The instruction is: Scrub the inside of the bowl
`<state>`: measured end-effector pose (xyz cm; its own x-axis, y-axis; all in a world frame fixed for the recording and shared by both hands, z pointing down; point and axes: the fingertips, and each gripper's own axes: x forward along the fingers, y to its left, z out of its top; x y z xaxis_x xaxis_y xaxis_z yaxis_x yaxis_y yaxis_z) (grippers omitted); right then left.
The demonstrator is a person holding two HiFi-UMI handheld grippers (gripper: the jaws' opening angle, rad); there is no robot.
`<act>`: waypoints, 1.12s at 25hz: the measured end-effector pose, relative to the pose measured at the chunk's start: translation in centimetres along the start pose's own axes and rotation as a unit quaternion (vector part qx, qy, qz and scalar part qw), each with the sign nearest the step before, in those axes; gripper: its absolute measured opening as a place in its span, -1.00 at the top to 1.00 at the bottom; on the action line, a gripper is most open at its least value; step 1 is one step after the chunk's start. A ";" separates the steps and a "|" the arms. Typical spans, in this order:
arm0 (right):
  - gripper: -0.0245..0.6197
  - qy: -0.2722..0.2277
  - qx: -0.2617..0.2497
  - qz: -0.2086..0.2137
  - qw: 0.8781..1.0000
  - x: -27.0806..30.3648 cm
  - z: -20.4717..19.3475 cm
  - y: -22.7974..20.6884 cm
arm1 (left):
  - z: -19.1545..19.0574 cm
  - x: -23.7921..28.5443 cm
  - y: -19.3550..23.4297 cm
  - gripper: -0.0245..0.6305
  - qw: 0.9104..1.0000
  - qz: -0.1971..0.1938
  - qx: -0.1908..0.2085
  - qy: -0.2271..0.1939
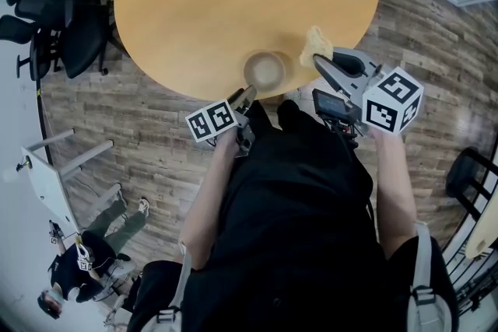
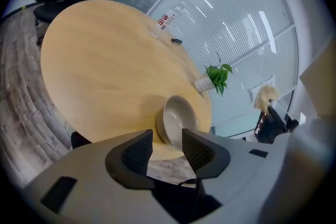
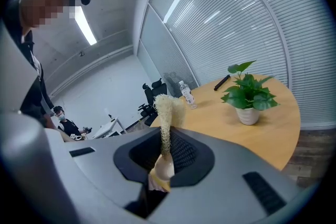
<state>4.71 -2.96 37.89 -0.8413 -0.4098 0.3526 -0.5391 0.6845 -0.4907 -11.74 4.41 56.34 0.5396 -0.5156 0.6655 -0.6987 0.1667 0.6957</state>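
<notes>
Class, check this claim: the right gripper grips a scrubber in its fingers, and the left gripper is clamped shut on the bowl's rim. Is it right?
Not quite. The left gripper view shows the left gripper open, its fingers apart and gripping nothing; the bowl stands on the table just beyond them. The right gripper does grip the scrubber.

left tool (image 2: 167, 140) jaws apart, empty, right tool (image 3: 166, 150) clamped on loofah scrubber (image 3: 169, 106)
</notes>
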 end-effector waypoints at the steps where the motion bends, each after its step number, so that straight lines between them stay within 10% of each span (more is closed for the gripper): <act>1: 0.81 0.001 0.001 -0.001 1.000 -0.1 -0.1 0.0 | -0.2 0.0 0.1 0.41 1.000 -0.007 -0.018 -0.001; 28: 0.81 0.010 0.010 0.007 1.000 -0.2 -1.0 0.4 | -1.5 1.4 -0.9 0.86 0.995 -0.045 -0.086 0.024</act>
<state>4.77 -2.02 38.41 -0.8476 -0.3877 0.3624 -0.5285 0.6781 -0.5107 -9.66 4.78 57.05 0.6210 -0.4951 0.6077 -0.5584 0.2647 0.7862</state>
